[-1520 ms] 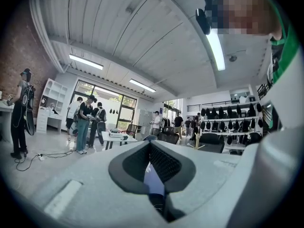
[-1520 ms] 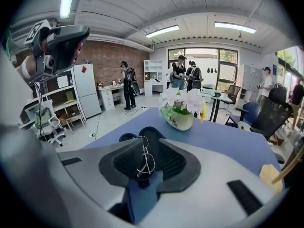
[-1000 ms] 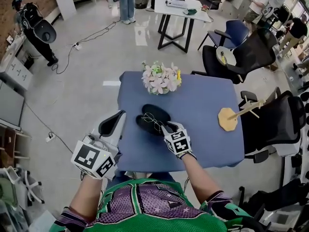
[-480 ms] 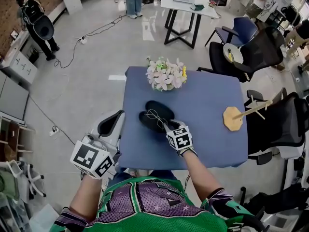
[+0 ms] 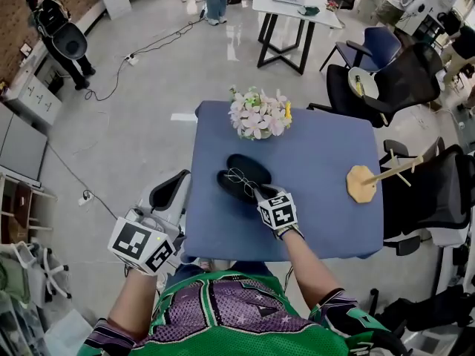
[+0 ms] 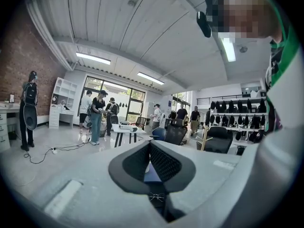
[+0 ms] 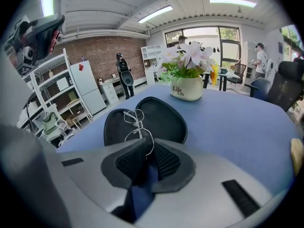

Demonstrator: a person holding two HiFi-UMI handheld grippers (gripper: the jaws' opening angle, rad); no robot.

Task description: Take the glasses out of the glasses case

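The blue-clothed bench (image 5: 326, 221) lies bare across its middle and right, with room for a gripper to pass. The open black glasses case (image 5: 251, 167) fills the left centre, and the white pot of pink flowers (image 5: 260, 117) blocks the far edge beyond it. The wooden peg stand on an octagonal base (image 5: 364, 183) occupies the right edge, its rod slanting outward. The left gripper (image 5: 169, 193) hangs beside the bench's left edge, over open grey floor (image 5: 133, 124).

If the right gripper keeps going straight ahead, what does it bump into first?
Probably the open glasses case, just ahead of the right gripper that pinches the glasses. The flower pot stands farther on.
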